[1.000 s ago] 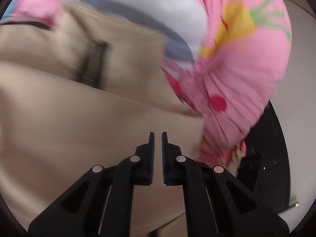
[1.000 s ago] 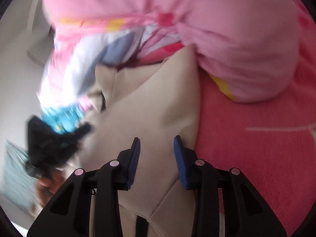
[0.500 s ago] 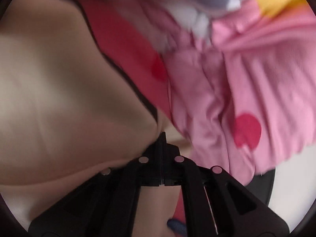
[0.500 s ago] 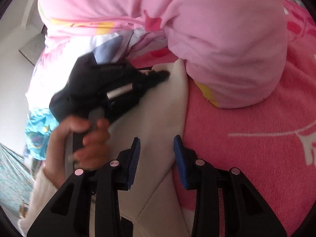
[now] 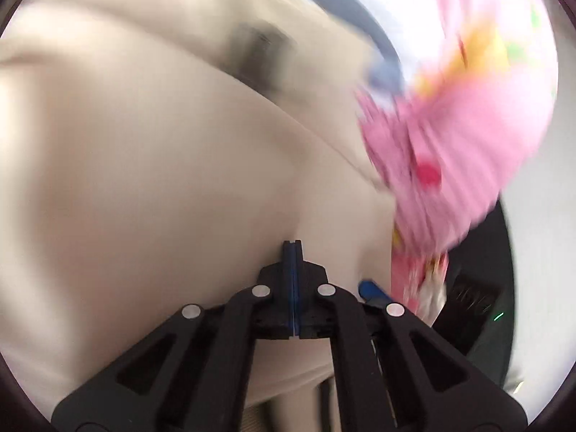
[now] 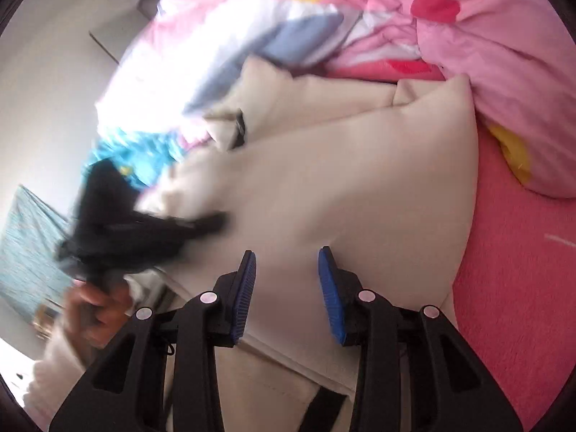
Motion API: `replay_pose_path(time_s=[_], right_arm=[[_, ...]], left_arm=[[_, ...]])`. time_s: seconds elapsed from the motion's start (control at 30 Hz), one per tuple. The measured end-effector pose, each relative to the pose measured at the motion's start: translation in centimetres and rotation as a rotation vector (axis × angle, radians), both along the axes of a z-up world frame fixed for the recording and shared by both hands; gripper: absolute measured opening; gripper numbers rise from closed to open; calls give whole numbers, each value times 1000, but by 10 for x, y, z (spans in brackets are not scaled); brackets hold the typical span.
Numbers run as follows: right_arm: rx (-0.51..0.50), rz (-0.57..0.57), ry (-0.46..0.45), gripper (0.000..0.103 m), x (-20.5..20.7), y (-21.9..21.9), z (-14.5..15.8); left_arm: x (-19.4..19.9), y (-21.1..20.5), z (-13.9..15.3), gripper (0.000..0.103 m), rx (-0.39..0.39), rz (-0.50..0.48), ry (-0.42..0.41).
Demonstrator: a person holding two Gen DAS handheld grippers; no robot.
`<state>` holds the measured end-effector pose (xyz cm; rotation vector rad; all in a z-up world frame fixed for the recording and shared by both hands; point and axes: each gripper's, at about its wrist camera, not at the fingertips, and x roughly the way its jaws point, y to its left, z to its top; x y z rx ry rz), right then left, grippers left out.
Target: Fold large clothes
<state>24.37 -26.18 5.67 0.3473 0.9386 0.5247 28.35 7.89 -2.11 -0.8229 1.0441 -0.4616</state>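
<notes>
Showing left claw (image 6: 212, 221) (blurred), right view alone; garment (image 6: 360, 187).

A large beige garment (image 6: 360, 180) lies spread and partly folded over on a deep pink blanket (image 6: 511, 288), its far end against a pink quilt (image 6: 504, 54).

The right hand-held gripper (image 6: 287, 289), jaws apart, hangs over the beige garment (image 6: 360, 187) on the pink blanket (image 6: 511, 288).
</notes>
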Motion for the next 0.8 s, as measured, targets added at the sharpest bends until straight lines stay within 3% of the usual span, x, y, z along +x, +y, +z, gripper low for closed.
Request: replay_pose_path(time_s=[0.07, 0.13, 0.17, 0.2, 0.23, 0.27, 0.33, 0.43, 0.5, 0.53, 0.6, 0.67, 0.73, 0.77, 0.8], right_arm=[[-41, -9, -13, 35, 0, 3, 3], [-77, -18, -14, 32, 3, 4, 3], [-89, -22, -17, 32, 3, 3, 1], [-100, -22, -20, 32, 3, 5, 2], [-111, -24, -21, 32, 3, 6, 3], [-118, -24, -24, 32, 0, 5, 1], [-137, -26, -29, 32, 0, 7, 2], [-169, -29, -43, 32, 0, 12, 3], [-191, -29, -54, 32, -1, 15, 4], [-196, -29, -57, 32, -2, 15, 4], [-202, -29, -62, 32, -2, 16, 4], [-203, -28, -65, 33, -1, 16, 4], [-205, -26, -65, 33, -1, 16, 4], [-205, -25, -67, 33, -1, 16, 4], [-204, -25, -66, 33, 0, 16, 4]], left_arm=[[-16, 56, -4, 2, 7, 159, 2], [-26, 109, -10, 2, -85, 297, 27], [-35, 135, -12, 2, -90, 384, 59], [-41, 142, -14, 2, -93, 429, 61], [-46, 157, -17, 2, -148, 450, 58], [-47, 160, -18, 2, -159, 439, 64], [-49, 152, -7, 2, -65, 420, 45], [-52, 127, 30, 5, 209, 343, -58], [-45, 106, 41, 17, 246, 264, -138], [-40, 103, 41, 17, 252, 244, -145], [-24, 115, 30, 15, 268, 277, -79], [-14, 145, 1, 2, 108, 355, 3], [-16, 162, -20, 3, -116, 412, 38], [-24, 166, -21, 2, -162, 436, 40], [-32, 167, -17, 2, -144, 458, 34]])
